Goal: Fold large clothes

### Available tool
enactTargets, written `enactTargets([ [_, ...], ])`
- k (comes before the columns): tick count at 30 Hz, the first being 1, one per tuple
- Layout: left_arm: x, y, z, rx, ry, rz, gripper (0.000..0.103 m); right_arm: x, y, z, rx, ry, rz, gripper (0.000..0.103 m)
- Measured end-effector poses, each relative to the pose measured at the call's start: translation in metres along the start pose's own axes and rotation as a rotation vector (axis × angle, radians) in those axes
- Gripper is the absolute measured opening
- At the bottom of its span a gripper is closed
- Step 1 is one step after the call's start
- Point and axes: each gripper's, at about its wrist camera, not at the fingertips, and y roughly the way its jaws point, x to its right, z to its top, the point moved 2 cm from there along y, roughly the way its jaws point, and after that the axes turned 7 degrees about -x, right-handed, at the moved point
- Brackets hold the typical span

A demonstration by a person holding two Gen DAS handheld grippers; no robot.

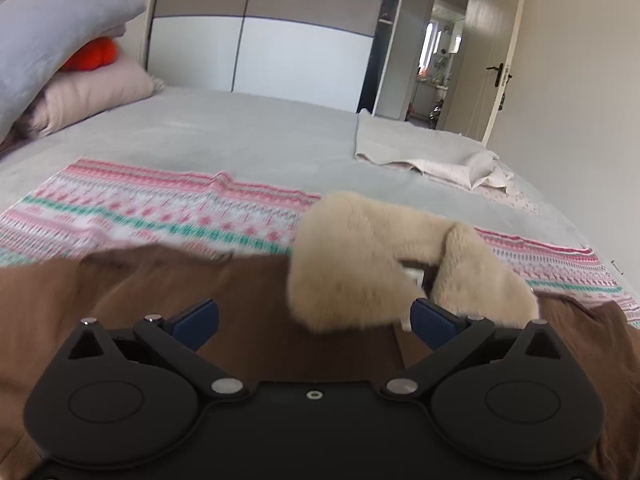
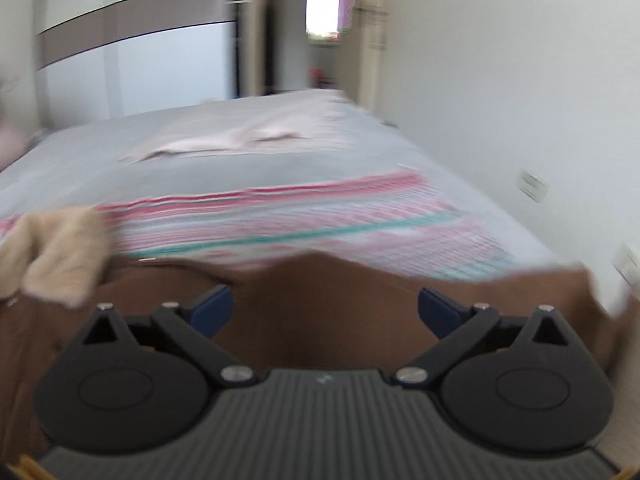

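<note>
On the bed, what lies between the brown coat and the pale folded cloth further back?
In the left wrist view, between the brown coat and the pale folded cloth: the striped pink-green blanket, then bare grey bedcover.

A brown garment (image 1: 260, 312) with a cream fur collar (image 1: 352, 260) is lying spread across the near edge of the bed (image 1: 240, 136), on top of a striped blanket (image 1: 140, 208) patterned in pink, white and green. Its smooth brown cloth is filling the lower part of both views, with a wavy, uneven far edge showing against the stripes. The fluffy collar is sitting bunched and curled in two lobes near the middle of the garment, a small white label showing in the gap between them. In the right wrist view the picture is blurring, and the collar (image 2: 56, 252) is appearing at the left edge with the brown cloth (image 2: 320, 304) stretching to the right.
</note>
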Motion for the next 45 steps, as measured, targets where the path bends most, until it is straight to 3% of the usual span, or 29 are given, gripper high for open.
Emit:
enactTargets([
  [5,-0.005,-0.036,-0.014,-0.013,-0.045,0.005,0.103,0.074,-0.013,-0.012,-0.043,0.246,-0.072,0.102],
  [11,0.020,-0.055,-0.042,-0.011,-0.012,-0.035,0.103,0.116,-0.013,-0.028,-0.129,0.429,-0.137,0.103],
  [18,0.075,-0.031,-0.088,-0.050,0.048,-0.134,0.103,0.099,-0.007,-0.032,-0.161,0.401,-0.177,0.103],
  [24,0.100,-0.017,-0.104,-0.093,0.088,-0.169,0.103,0.098,-0.009,-0.032,-0.151,0.530,-0.090,0.103],
  [32,0.097,-0.016,-0.105,-0.105,0.089,-0.163,0.103,0.115,0.034,-0.030,-0.204,0.733,-0.171,0.101],
  [36,0.094,-0.023,-0.104,-0.097,0.112,-0.144,0.103,0.131,0.063,-0.050,-0.271,0.820,-0.183,0.087],
  [38,0.091,-0.027,-0.101,-0.088,0.117,-0.143,0.103,0.134,0.060,-0.052,-0.222,0.770,-0.193,0.061],
  [39,0.089,-0.029,-0.099,-0.085,0.115,-0.140,0.103,0.135,0.058,-0.051,-0.199,0.731,-0.184,0.033],
  [40,0.086,-0.030,-0.097,-0.084,0.110,-0.137,0.103,0.137,0.055,-0.050,-0.182,0.718,-0.162,0.021],
  [42,0.083,-0.032,-0.093,-0.085,0.093,-0.137,0.103,0.145,0.041,-0.046,-0.121,0.757,-0.115,0.012],
  [45,0.078,-0.039,-0.087,-0.083,0.079,-0.146,0.103,0.136,0.019,-0.030,-0.023,0.686,-0.076,0.008],
])
